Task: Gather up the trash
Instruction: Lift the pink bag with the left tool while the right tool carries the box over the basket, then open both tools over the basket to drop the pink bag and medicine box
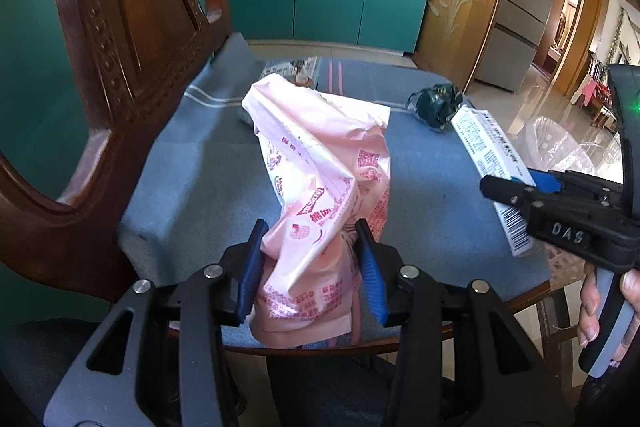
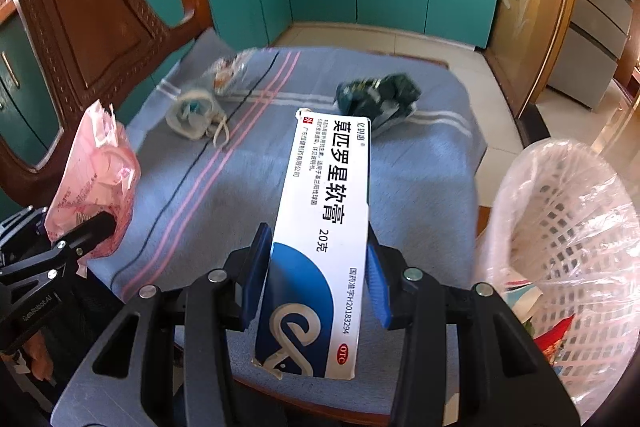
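Leftmost, a carved wooden chair back point(image 1: 120, 47) rises beside a seat covered by a blue striped cloth point(image 2: 420, 179).

Item: left gripper point(image 1: 312, 267), blue pads closed on the lower end of a pink printed plastic wrapper point(image 1: 320, 167). Crumpled and creased, red print; its upper part stands loosely above the cloth.

Item: white face mask point(image 2: 196, 115), loops trailing, lying on the cloth toward the chair back. Not picked up.

Item: clear printed wrapper point(image 2: 232, 71), just beyond the mask near the pink stripes. Blurred; contents unclear. Not picked up.

Item: right gripper point(image 2: 318, 267), pads clamped on the sides of an ointment carton point(image 2: 324, 227). Long, white with a blue end, Chinese lettering, "20" and an OTC mark; near flap torn open. Held over the middle of the cloth, far end pointing away.

Item: dark green crumpled wrapper point(image 2: 380, 95), on the cloth beyond the carton's far end. Not picked up.

Item: white lattice waste basket point(image 2: 568, 227) with a clear plastic liner, standing just right of the seat. Some coloured scraps already lie inside.

Status, as judged: partway. Two pieces are in hand but not yet binned; three remain on the cloth. The carton sits nearer the basket and would probably go in first.
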Tool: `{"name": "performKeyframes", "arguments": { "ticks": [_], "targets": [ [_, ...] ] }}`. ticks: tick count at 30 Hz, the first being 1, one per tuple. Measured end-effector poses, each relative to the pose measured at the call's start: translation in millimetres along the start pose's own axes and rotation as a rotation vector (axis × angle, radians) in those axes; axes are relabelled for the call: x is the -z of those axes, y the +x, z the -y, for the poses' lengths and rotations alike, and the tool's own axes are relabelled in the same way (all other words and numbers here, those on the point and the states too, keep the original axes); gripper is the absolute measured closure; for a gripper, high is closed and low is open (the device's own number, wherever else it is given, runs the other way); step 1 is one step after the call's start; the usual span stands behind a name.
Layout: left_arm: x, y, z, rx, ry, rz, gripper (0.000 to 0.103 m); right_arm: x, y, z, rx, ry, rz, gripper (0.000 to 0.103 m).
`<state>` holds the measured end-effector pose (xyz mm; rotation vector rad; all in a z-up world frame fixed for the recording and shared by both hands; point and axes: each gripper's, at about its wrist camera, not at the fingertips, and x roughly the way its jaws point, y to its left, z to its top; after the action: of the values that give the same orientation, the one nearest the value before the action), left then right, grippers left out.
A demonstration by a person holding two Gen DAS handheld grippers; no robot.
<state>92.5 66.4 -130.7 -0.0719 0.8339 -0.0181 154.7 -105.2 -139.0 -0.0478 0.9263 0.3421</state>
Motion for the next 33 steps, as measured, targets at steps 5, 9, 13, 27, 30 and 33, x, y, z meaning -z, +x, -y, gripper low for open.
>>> {"name": "performKeyframes", "arguments": {
  "ticks": [5, 9, 13, 27, 30, 33],
  "targets": [
    [-7, -9, 7, 0.02, 0.011, 0.02, 0.058, -6, -30, 21, 0.007, 0.036, 0.07, 0.059],
    [-13, -11, 26, 0.056, 0.045, 0.024, 0.058, -6, -52, 47, 0.044, 0.081, 0.117, 0.059],
    [-19, -8, 56, 0.103, 0.095, 0.02, 0.058, 3, -71, 83, 0.101, 0.142, 0.145, 0.059],
    [-35, 21, 189, 0.348, 0.266, -0.045, 0.058, 72, -116, 194, 0.248, 0.36, 0.164, 0.059],
    [-39, 28, 221, 0.412, 0.302, -0.062, 0.058, 87, -126, 207, 0.265, 0.388, 0.169, 0.059],
    [-38, 37, 252, 0.464, 0.339, -0.088, 0.055, 95, -130, 215, 0.274, 0.408, 0.169, 0.059]
  ]
}}
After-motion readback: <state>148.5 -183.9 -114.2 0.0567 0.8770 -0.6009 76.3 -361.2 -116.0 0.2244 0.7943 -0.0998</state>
